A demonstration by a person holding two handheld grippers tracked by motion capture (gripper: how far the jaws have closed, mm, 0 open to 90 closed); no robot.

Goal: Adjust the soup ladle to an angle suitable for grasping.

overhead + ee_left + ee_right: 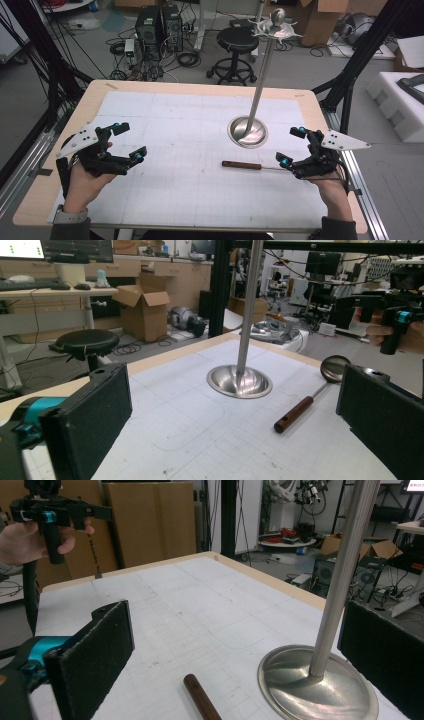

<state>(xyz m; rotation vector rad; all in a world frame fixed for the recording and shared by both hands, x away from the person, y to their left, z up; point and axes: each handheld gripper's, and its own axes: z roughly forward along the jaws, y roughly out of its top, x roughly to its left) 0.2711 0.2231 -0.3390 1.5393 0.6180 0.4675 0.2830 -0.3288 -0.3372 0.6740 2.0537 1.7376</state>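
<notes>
A tall metal stand (247, 131) with a round base and a hooked top stands right of centre on the white gridded mat (175, 120). Just in front of it lies a ladle (242, 165) with a brown wooden handle. Its bowl (335, 367) points toward my right gripper (291, 146), which hovers open and empty at the ladle's right end. My left gripper (127, 142) is held open and empty over the mat's left side. In the left gripper view the stand (240, 381) and the ladle (295, 414) lie ahead between the jaws. The right gripper view has the handle end (202, 702) and the stand base (317, 680).
Past the table's far edge (200, 87) the floor holds a black stool (237, 40), computer towers (160, 25) with cables, and cardboard boxes (320, 20). Black frame posts (360, 55) rise at both sides. White foam blocks (400, 105) sit off to the right.
</notes>
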